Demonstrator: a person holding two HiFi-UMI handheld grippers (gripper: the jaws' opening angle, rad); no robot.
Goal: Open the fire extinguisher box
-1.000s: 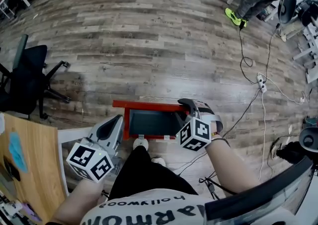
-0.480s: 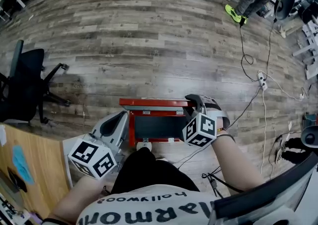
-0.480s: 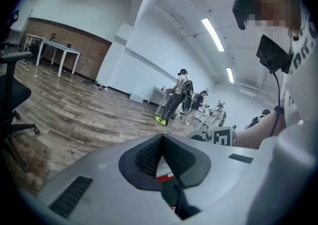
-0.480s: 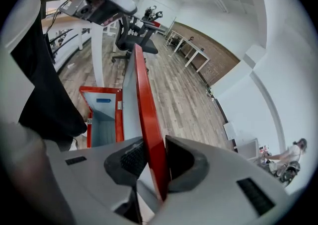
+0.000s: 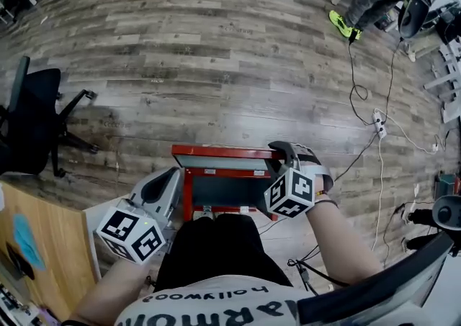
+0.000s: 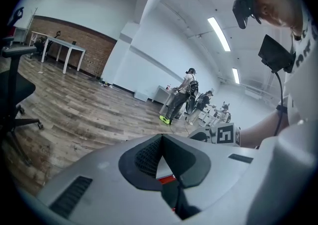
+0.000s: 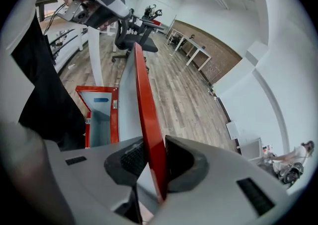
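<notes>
Only its own view shows the right tongs (image 7: 155, 142), just closing, grasping the red door (image 7: 141, 95); the left tongs (image 6: 160, 139) seem clenched.

Right gripper (image 7: 154, 162): jaws have been closing tighter on the red metal lid's (image 7: 144, 105) edge.
Lid: more grey inner face shows.
Person's dark trousers (image 5: 216, 245): now almost hide the white shoes.

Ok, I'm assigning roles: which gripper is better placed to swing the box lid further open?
Right. The right gripper has just been closing its jaws on the red lid, whose edge stands between them. The left gripper, jaws together and empty, hangs beside the box.
</notes>
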